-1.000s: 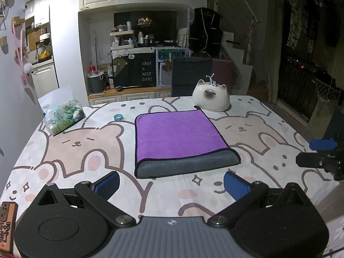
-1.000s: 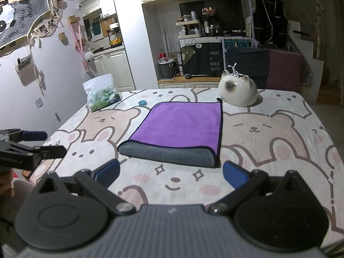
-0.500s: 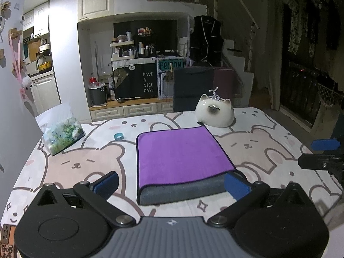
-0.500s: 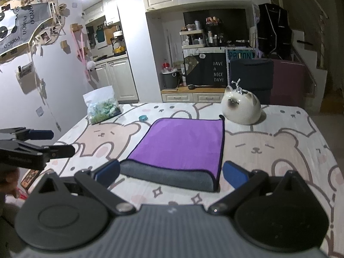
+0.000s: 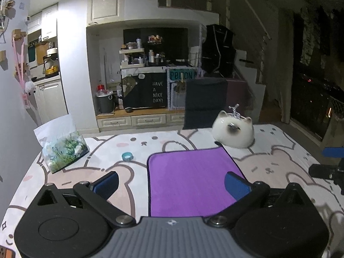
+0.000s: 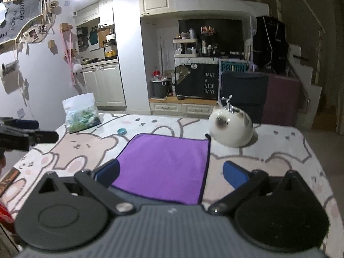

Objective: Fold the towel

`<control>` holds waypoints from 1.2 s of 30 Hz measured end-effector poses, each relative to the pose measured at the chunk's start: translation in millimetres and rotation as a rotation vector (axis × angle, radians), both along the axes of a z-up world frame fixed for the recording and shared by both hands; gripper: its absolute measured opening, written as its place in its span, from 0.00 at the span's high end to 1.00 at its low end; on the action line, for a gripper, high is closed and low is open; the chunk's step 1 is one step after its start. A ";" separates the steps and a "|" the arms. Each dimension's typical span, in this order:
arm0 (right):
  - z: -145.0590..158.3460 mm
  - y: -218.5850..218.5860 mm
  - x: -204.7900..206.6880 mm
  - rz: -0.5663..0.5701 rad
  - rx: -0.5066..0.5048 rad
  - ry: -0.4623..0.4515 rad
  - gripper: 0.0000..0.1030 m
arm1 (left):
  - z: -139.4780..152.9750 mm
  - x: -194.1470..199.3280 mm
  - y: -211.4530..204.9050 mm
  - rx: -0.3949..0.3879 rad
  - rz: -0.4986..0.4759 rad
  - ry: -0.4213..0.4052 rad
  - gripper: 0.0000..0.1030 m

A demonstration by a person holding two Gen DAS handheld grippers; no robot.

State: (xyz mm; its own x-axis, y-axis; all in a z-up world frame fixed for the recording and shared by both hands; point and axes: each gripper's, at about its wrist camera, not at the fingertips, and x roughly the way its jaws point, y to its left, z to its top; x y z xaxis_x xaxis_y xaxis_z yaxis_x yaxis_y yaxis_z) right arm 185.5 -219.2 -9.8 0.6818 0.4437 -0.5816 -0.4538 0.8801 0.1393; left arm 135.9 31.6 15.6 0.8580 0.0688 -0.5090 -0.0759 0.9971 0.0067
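A purple towel (image 5: 191, 176) lies folded flat on the bear-print table, also in the right wrist view (image 6: 165, 163). Its near grey fold edge is hidden behind the gripper bodies. My left gripper (image 5: 172, 182) is open and empty, held above the towel's near left part. My right gripper (image 6: 171, 173) is open and empty, above the towel's near right part. Each gripper shows at the edge of the other's view: the right one (image 5: 329, 163) and the left one (image 6: 23, 132).
A white cat-shaped ceramic pot (image 5: 234, 130) stands just beyond the towel's far right corner. A clear bag with green contents (image 5: 62, 148) and a small teal cap (image 5: 127, 156) are at the far left. A dark chair (image 5: 206, 103) stands behind the table.
Both grippers have risen and tilted up, so the towel's grey front fold has slid out of sight behind them. The towel lies as before. Both stay open.
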 end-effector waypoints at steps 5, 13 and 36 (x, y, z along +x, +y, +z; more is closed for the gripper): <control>-14.3 4.5 18.9 -0.008 -0.026 -0.040 0.00 | -10.8 29.4 14.2 -0.004 -0.014 0.013 0.00; -54.2 9.4 49.6 -0.056 -0.044 -0.002 0.00 | -54.4 61.5 36.7 -0.006 0.026 0.115 0.00; -151.2 -4.7 94.4 0.115 0.028 0.514 0.54 | -152.4 81.5 85.9 -0.210 -0.153 0.450 0.43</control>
